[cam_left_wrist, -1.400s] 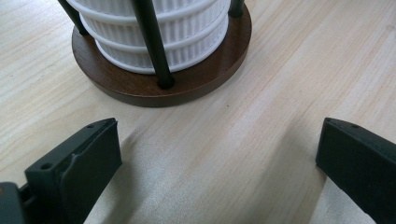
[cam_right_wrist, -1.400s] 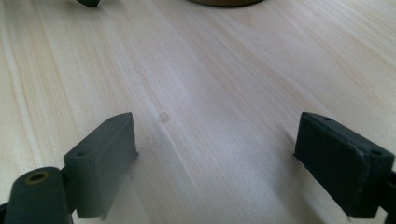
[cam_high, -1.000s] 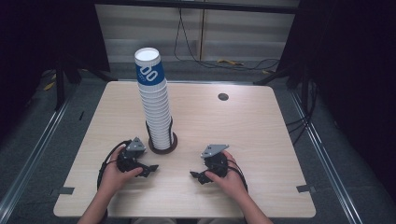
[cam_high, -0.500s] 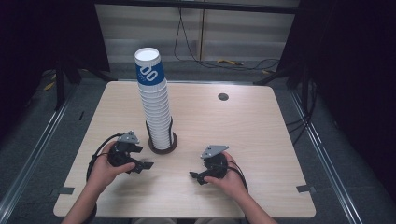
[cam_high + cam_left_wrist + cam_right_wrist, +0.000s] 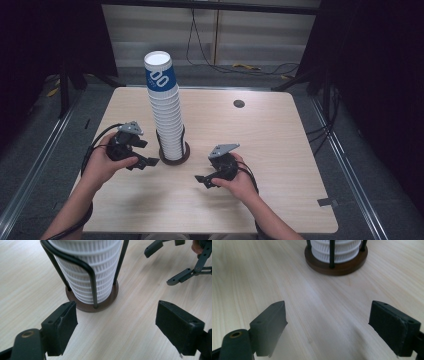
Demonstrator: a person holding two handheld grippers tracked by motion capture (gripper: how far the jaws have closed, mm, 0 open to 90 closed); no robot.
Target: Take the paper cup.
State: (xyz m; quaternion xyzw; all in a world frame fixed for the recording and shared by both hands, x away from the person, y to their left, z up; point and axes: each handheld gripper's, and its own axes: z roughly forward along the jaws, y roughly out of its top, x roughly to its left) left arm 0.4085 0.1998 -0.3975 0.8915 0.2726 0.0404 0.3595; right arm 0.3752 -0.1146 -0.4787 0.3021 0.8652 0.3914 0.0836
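A tall stack of white paper cups, its top cup banded in blue, stands in a black wire holder on a round brown base at the table's middle left. My left gripper is lifted just left of the base; its jaws are open with nothing between them and face the stack and base. My right gripper is low, to the right and nearer me. It is open and empty, and its jaws have just been closing slightly. Ahead of it is the base.
The light wooden table has a small dark round cap at the far right. Black cables trail from both grippers. Metal rails run along the floor on both sides, and cables lie beyond the far edge.
My left hand has lifted off the table and drawn a little to the left of the cup holder. The right hand has shifted only slightly.
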